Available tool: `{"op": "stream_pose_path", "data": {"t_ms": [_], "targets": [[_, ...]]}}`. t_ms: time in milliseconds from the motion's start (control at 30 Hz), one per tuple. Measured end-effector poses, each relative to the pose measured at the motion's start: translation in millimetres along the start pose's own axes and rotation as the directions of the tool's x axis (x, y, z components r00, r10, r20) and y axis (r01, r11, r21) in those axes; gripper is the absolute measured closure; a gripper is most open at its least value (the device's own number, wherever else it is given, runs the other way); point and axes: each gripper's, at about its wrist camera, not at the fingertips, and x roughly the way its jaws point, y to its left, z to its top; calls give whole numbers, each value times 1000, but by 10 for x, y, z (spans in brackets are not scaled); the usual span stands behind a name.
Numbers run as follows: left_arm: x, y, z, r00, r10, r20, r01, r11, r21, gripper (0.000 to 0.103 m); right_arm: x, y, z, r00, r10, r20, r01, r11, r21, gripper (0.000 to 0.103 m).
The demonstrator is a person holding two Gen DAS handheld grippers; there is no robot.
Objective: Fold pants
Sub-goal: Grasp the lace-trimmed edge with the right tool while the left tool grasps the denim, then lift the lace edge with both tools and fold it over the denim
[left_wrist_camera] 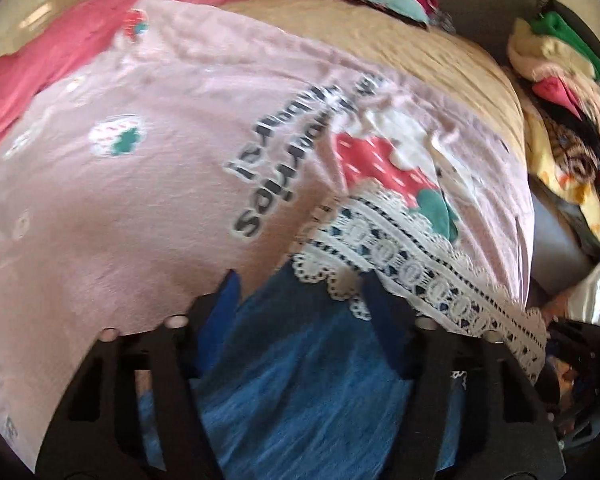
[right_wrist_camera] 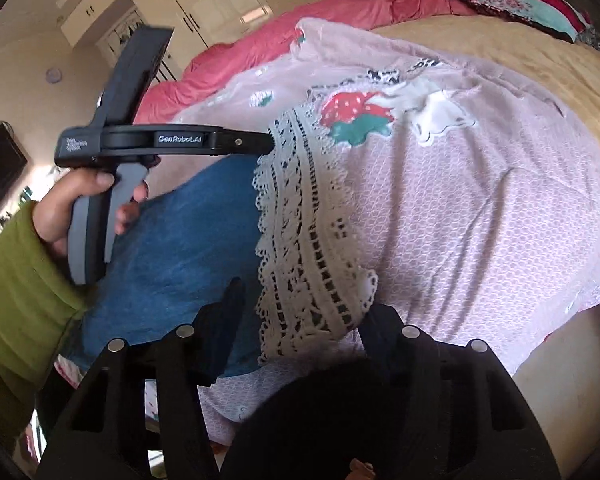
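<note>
Blue denim pants (left_wrist_camera: 300,360) with a white lace hem (left_wrist_camera: 412,268) lie on a pink strawberry-print blanket (left_wrist_camera: 120,200). My left gripper (left_wrist_camera: 300,284) is open, its fingers on either side of the denim just short of the lace. In the right wrist view the pants (right_wrist_camera: 188,248) lie at the left with the lace hem (right_wrist_camera: 300,240) running down the middle. My right gripper (right_wrist_camera: 304,296) is open over the lower end of the lace. The left gripper's body (right_wrist_camera: 168,140) shows there, held by a hand in a green sleeve; its fingertips are hidden behind the lace.
A tan bedspread (left_wrist_camera: 440,48) lies beyond the blanket, with a red quilt (left_wrist_camera: 40,52) at the far left. A heap of mixed clothes (left_wrist_camera: 568,120) is piled at the right. Wardrobes (right_wrist_camera: 220,0) stand behind the bed.
</note>
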Motion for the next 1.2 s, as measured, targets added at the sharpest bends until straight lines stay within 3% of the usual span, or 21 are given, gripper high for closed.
{"op": "stream_pose_path", "data": {"t_ms": [100, 200, 300, 333, 467, 633, 733, 900, 1000, 1200], "targets": [[66, -71, 4, 1000, 17, -11, -16, 998, 66, 57, 53, -65, 39, 1000, 21, -13, -20, 999, 42, 50], [143, 33, 24, 998, -57, -32, 58, 998, 24, 56, 76, -83, 56, 999, 43, -16, -42, 998, 52, 51], [189, 146, 16, 991, -129, -36, 128, 991, -31, 60, 97, -103, 62, 992, 127, -19, -125, 991, 54, 72], [184, 146, 10, 988, -150, -31, 149, 988, -27, 66, 109, -124, 65, 990, 141, -22, -139, 988, 67, 72], [188, 128, 2, 987, -160, -33, 158, 987, -37, 71, 155, -201, 88, 984, 174, -35, -169, 978, 122, 72], [114, 38, -7, 992, -129, -17, 128, 991, -44, 87, 124, -216, 94, 974, 224, -31, -218, 966, 137, 78], [17, 21, 1, 992, -122, 12, 122, 992, -41, 89, 116, -226, 105, 968, 248, -23, -243, 959, 144, 79], [-290, 168, -55, 978, -187, 91, 196, 975, -105, 90, -57, 4, 116, 978, 209, 20, -209, 977, 50, 79], [-561, 253, -139, 969, -201, 143, 218, 969, -114, 90, -185, 260, 145, 969, 238, 65, -237, 971, -25, 79], [-1108, 566, -490, 951, -193, 243, 237, 957, -168, 90, -269, 890, 181, 956, 289, 58, -274, 943, -187, 79]]}}
